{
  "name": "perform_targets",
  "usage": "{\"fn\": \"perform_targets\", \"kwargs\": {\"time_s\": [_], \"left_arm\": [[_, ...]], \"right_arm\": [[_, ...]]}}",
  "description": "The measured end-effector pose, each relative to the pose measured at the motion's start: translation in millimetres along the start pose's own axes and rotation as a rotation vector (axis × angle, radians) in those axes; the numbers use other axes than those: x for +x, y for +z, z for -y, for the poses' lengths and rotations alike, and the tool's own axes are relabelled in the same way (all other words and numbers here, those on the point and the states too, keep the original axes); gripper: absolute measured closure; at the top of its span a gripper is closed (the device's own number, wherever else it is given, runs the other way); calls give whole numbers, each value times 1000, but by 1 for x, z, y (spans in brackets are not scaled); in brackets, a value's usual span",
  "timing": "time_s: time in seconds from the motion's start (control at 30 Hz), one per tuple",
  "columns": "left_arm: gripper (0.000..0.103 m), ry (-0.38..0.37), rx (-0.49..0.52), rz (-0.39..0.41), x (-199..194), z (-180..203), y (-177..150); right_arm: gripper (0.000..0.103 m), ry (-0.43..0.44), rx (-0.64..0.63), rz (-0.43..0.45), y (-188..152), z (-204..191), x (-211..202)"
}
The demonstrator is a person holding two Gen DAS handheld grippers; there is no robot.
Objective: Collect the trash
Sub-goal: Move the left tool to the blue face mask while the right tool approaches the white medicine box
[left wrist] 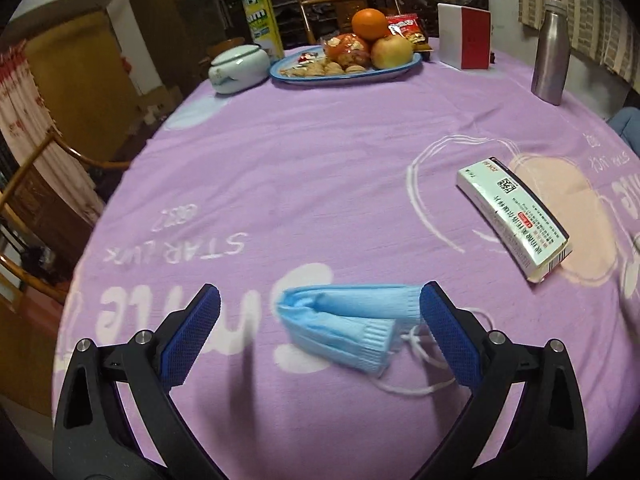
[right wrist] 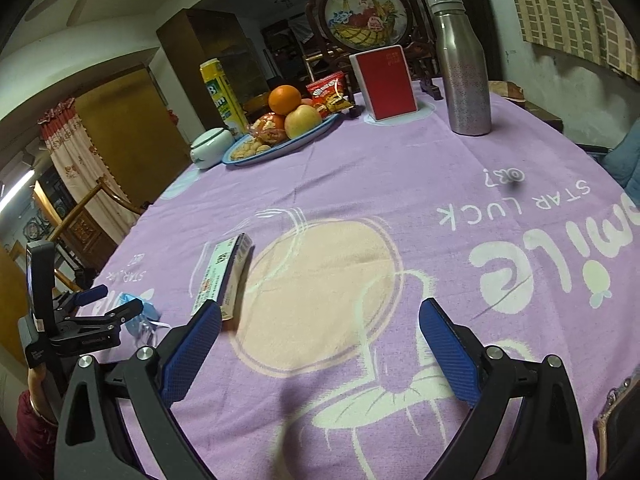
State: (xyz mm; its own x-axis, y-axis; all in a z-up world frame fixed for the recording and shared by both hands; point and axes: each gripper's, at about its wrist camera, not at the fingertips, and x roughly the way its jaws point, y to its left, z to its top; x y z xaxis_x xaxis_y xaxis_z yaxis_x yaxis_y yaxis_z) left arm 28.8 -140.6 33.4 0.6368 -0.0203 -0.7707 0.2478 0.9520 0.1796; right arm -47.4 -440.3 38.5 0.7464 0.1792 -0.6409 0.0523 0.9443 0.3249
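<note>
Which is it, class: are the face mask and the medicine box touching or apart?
Apart. The left wrist view shows bare purple tablecloth between the blue face mask and the medicine box.

Each tool (left wrist: pixel 320 308) has black arms, silver screws, blue textured pads (left wrist: pixel 448 336); a maroon sleeve (right wrist: pixel 34 424) shows.

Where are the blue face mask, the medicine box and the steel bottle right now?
blue face mask (left wrist: pixel 352 320), left wrist view, on its folded pleated body.
medicine box (left wrist: pixel 516 216), left wrist view, on its printed top face.
steel bottle (right wrist: pixel 464 72), right wrist view, on its upright body.
</note>
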Motion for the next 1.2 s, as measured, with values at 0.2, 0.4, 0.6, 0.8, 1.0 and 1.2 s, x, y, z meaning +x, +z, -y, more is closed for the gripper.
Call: {"fn": "perform_targets", "kwargs": {"time_s": [0.2,0.4,0.6,0.8,1.0,1.2], "left_arm": [[6,-29,0,-107,26,7,3],[6,-155,-71,-138,36,-12,3],[6,-165,-47,-138,35,-11,3],[6,-164,-46,-139,35,-12,3],[6,-164,-46,-139,35,-12,3],[6,-164,-47,-139,35,-12,3]], "right_arm": [[6,-62,-127,-66,2,-27,18],[6,-7,-201,-158,19,-71,48],[6,-66,-349,-232,17,-112,89],[6,-124,-377,-257,17,-109,110],[6,-197,-307,-252,26,-82,116],[5,-202,-309,-227,26,-80,114]]}}
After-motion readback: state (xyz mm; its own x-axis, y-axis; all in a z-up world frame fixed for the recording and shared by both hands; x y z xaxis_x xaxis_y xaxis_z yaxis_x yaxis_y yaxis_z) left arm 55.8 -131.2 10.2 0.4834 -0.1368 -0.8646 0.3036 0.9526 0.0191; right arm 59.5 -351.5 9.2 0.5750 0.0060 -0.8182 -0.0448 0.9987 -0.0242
